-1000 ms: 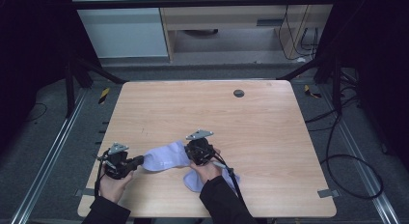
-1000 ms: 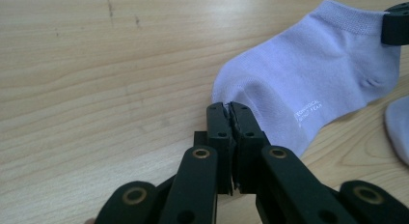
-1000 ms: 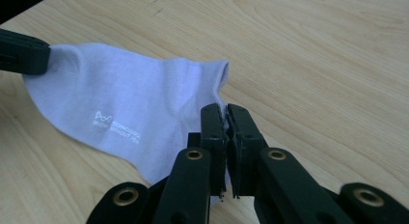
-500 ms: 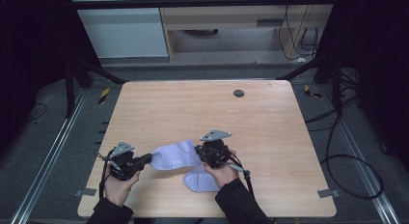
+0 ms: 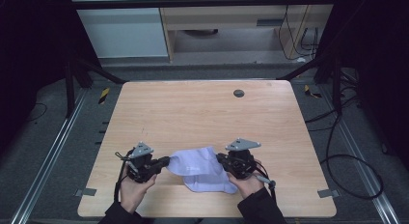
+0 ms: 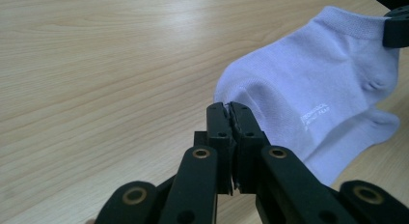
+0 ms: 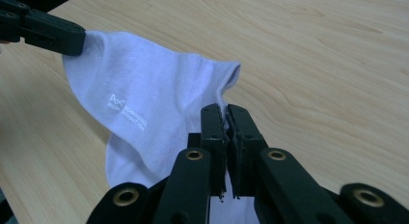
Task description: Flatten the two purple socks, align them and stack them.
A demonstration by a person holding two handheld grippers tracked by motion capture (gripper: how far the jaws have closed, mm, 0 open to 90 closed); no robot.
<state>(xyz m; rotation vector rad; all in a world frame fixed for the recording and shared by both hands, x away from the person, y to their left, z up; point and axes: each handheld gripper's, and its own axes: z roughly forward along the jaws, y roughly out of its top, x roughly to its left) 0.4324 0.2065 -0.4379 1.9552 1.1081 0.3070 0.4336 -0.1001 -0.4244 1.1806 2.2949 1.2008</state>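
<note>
A pale lavender sock [image 5: 195, 163] hangs stretched between my two grippers, just above the wooden table [image 5: 202, 113] near its front edge. My left gripper [image 5: 167, 161] is shut on one end of it; in the left gripper view the jaws [image 6: 230, 109] pinch the fabric [image 6: 308, 89]. My right gripper [image 5: 220, 159] is shut on the other end, where the jaws [image 7: 225, 110] clamp the sock's edge [image 7: 144, 89]. More of the same lavender fabric [image 5: 212, 185] lies on the table below, by the right hand; I cannot tell whether it is a second sock.
A small dark round spot [image 5: 238, 93] sits at the table's far side. Grey tape tabs [image 5: 327, 192] mark the front corners. Black frame posts and cables [image 5: 337, 137] stand around the table on the grey floor.
Both hands have shifted to the right across the table, taking the sock along. The right one has also come a little toward the front edge.
</note>
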